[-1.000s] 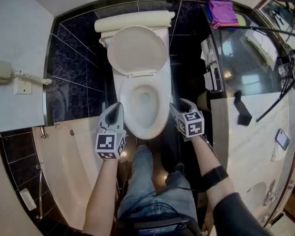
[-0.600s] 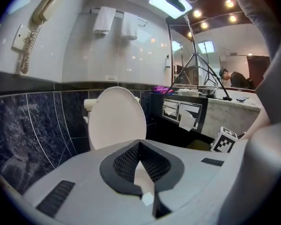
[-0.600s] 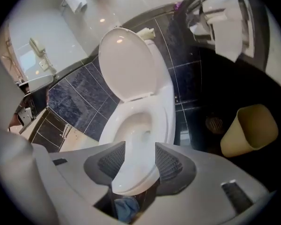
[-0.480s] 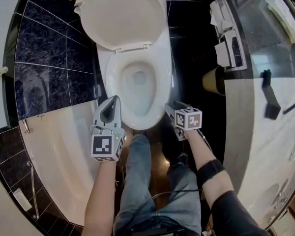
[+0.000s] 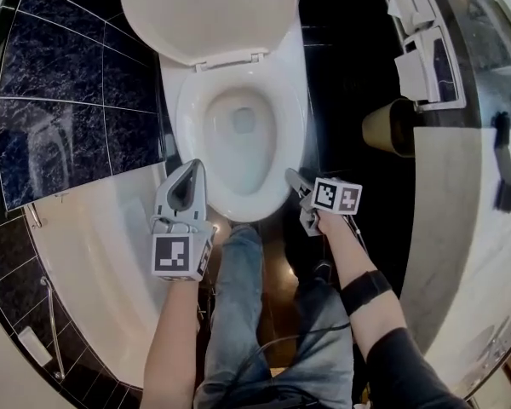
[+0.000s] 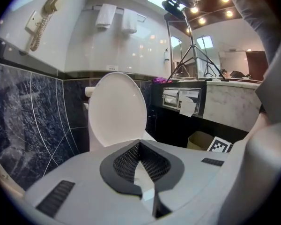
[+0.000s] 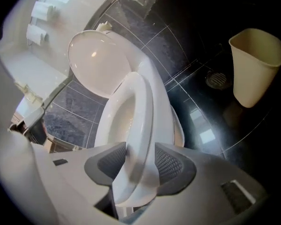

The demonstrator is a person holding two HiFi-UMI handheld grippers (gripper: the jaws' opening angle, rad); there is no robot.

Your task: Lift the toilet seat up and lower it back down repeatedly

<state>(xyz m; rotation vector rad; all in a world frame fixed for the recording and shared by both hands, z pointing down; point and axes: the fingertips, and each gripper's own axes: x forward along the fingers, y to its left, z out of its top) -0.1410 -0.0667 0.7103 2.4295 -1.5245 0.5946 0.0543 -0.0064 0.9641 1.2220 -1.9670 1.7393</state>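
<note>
**Tight in front, open to the right**

The upright lid (image 5: 209,11) closes off the back. The bathtub (image 5: 85,262) rim crowds the left gripper (image 5: 194,170) (jaws together, nothing between). Bare dark floor (image 5: 341,83) lies open between toilet seat (image 5: 291,122) and waste bin (image 5: 393,126), where the right gripper (image 5: 293,181) clamps the seat's front edge. The person's leg (image 5: 238,271) blocks the front.

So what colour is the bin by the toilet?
The bin is cream; the right gripper view shows it best.

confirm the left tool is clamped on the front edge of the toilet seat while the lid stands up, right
No: the right tool is the one clamped on the front edge of the toilet seat, as the right gripper view shows; the left tool is shut on nothing. The lid stands up.
</note>
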